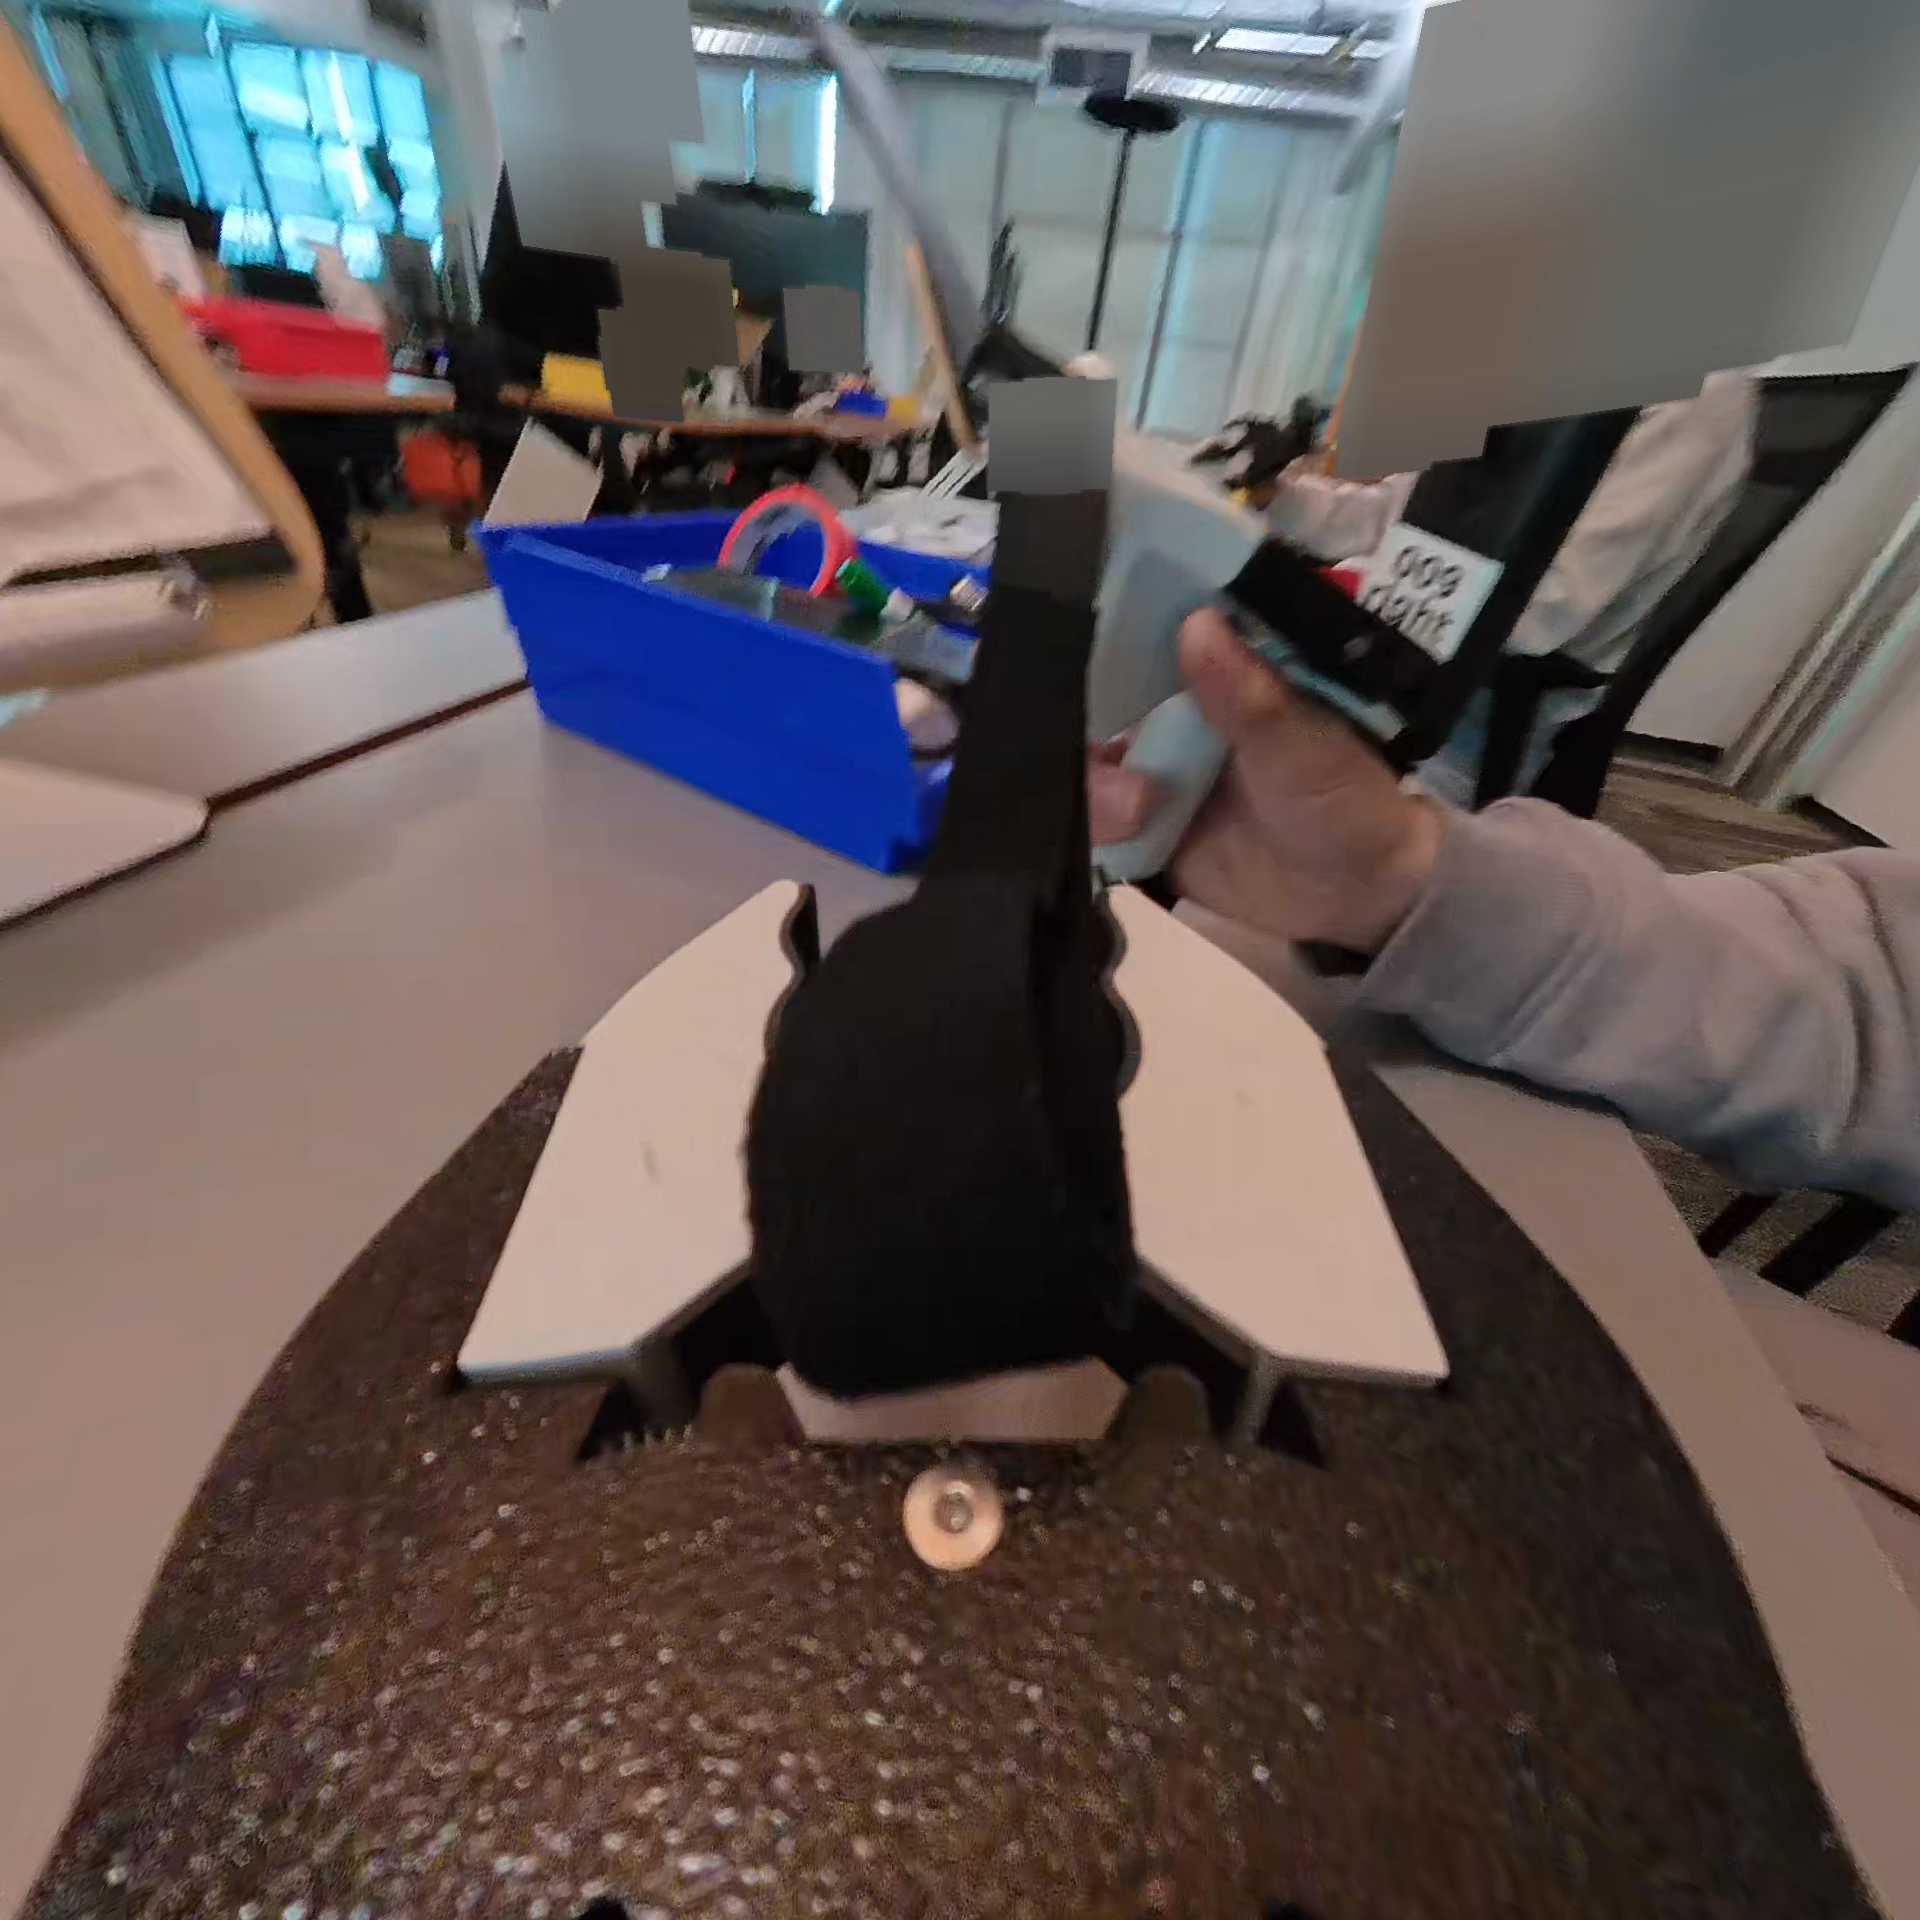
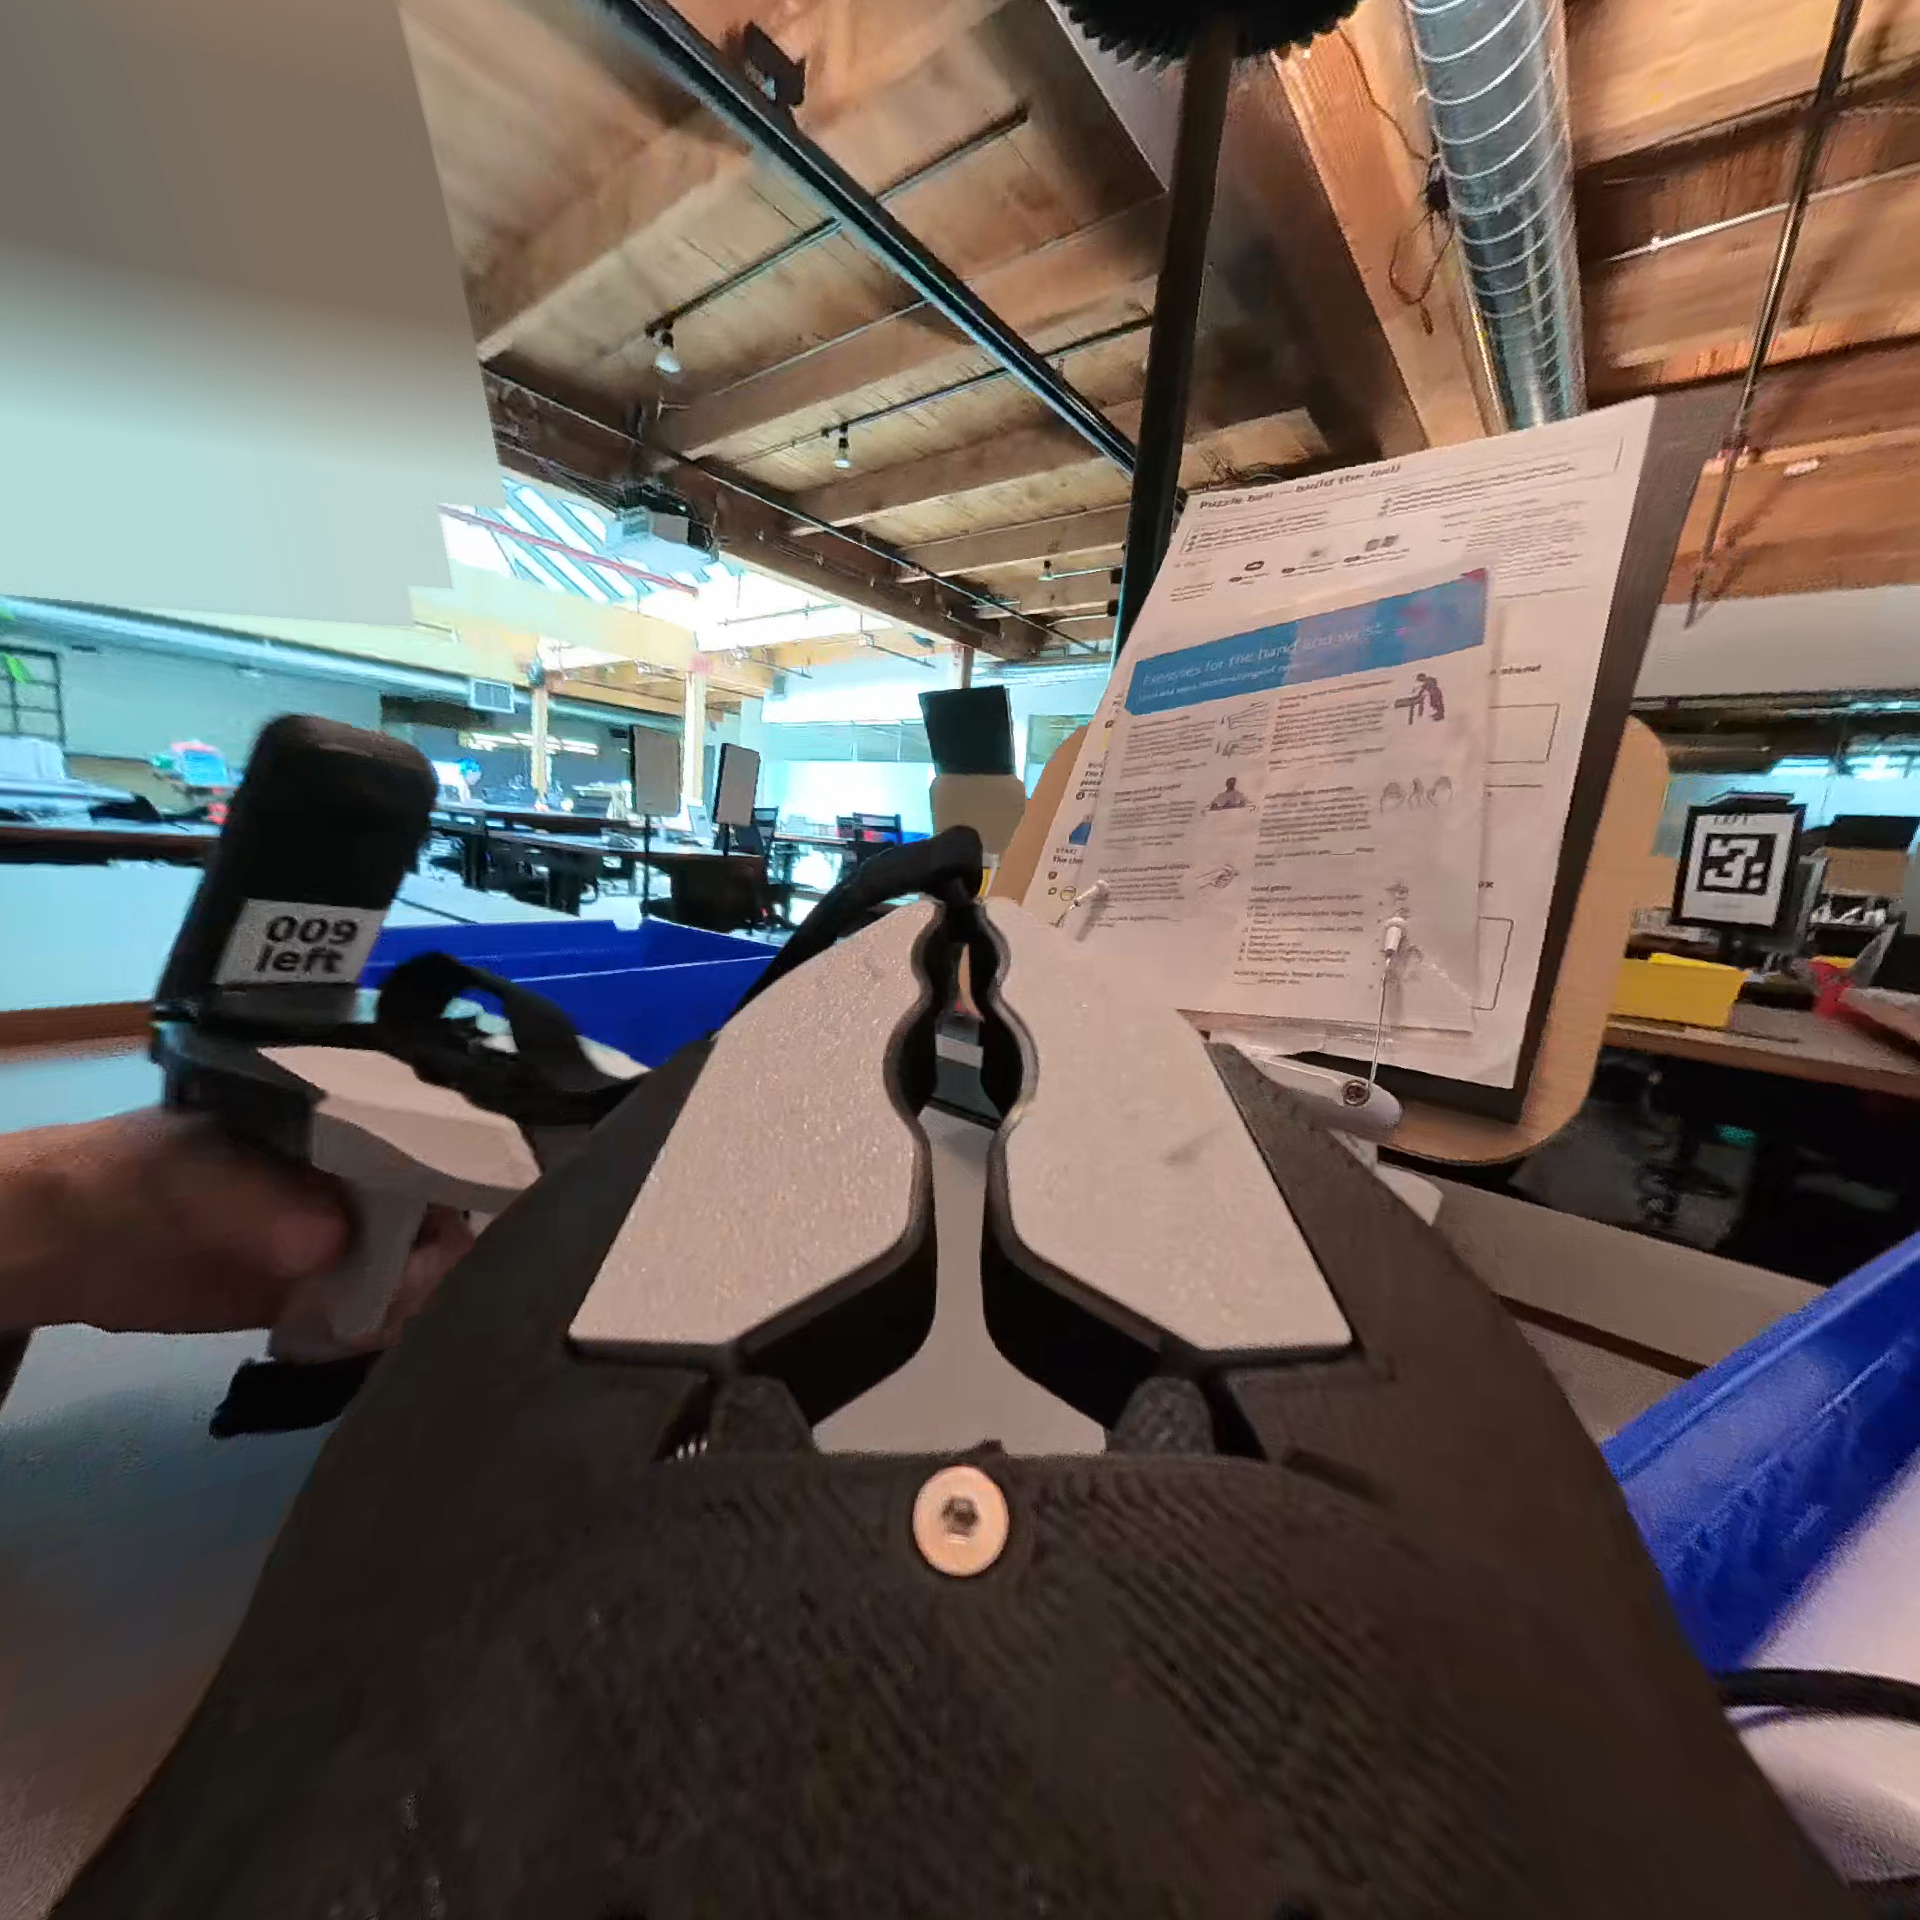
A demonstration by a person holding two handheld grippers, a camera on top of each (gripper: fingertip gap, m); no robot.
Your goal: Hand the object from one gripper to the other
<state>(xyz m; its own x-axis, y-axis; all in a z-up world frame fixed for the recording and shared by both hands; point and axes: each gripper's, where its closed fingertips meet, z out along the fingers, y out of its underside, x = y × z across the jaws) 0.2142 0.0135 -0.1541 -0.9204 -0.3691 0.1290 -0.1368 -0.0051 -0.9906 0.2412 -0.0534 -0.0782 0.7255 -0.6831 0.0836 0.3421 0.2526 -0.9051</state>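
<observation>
Both claws grip black strap, table edge near

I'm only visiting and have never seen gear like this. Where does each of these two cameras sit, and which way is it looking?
Left wrist view: sits on the left gripper, looking along its fingers over a grey table to a blue bin; a hand and grey sleeve show.
Right wrist view: sits on the right gripper, tilted up toward wooden ceiling beams and a paper sheet on a stand; the other hand shows.
Shared: the black cloth, gripped at both ends, the blue bin, each other's gripper.
</observation>
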